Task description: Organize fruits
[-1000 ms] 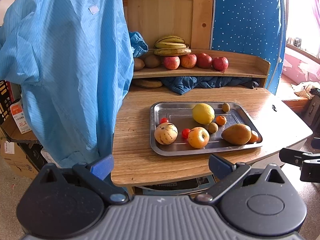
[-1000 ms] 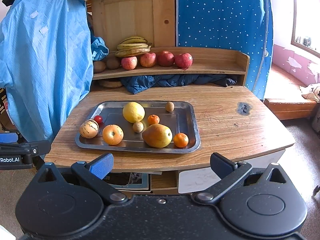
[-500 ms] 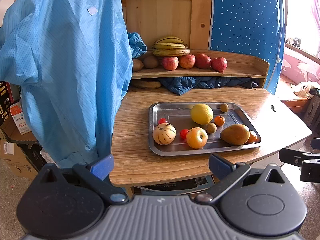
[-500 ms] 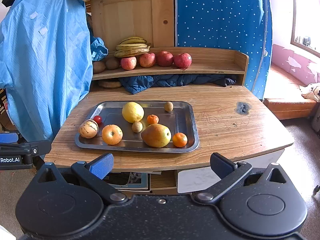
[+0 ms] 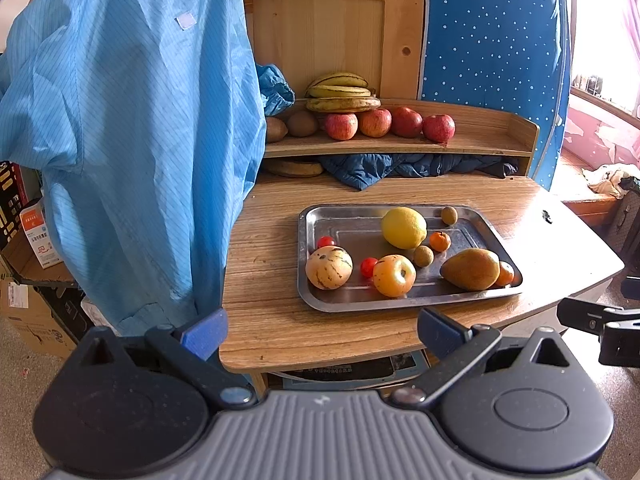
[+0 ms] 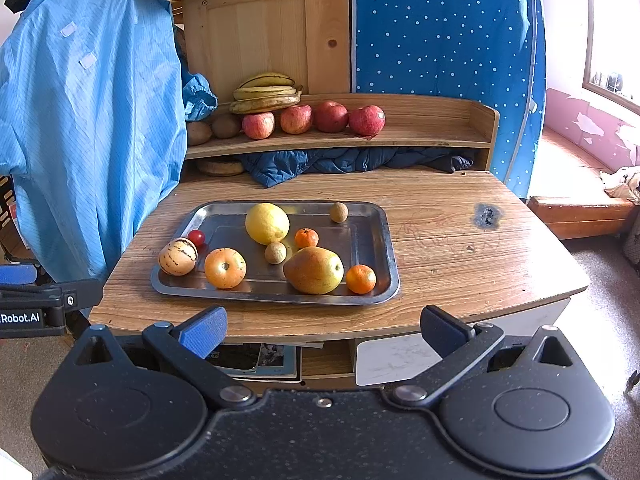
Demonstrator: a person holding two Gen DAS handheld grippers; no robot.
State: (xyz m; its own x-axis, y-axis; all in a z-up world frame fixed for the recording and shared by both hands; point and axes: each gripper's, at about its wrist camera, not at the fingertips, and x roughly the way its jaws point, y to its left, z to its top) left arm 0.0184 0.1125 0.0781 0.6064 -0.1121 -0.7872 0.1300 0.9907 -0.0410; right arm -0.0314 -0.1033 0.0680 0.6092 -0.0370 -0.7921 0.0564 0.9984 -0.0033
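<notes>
The left gripper (image 5: 320, 332) is hanging with its fingers spread wide and holding nothing, off the near edge of the wooden table (image 5: 272, 320); the right gripper (image 6: 322, 330) is likewise gaping empty before the same edge. The table is standing in a cluttered room, with a blue garment (image 5: 132, 128) draping at 9 o'clock and a blue dotted panel (image 6: 440, 28) rising at 1 o'clock. A metal tray (image 6: 372, 248) is lying at the table's middle, carrying a lemon (image 6: 267, 223) at its 12 o'clock, a pear (image 6: 314, 270) toward 5 o'clock with a small orange (image 6: 361, 279) just beside it, an orange-yellow apple (image 6: 225, 268) at 7 o'clock and a striped melon (image 6: 178, 256) at 9 o'clock. Behind, a wooden shelf (image 6: 440, 136) is bearing four red apples (image 6: 314, 118) in a row and bananas (image 6: 266, 92) at their left.
</notes>
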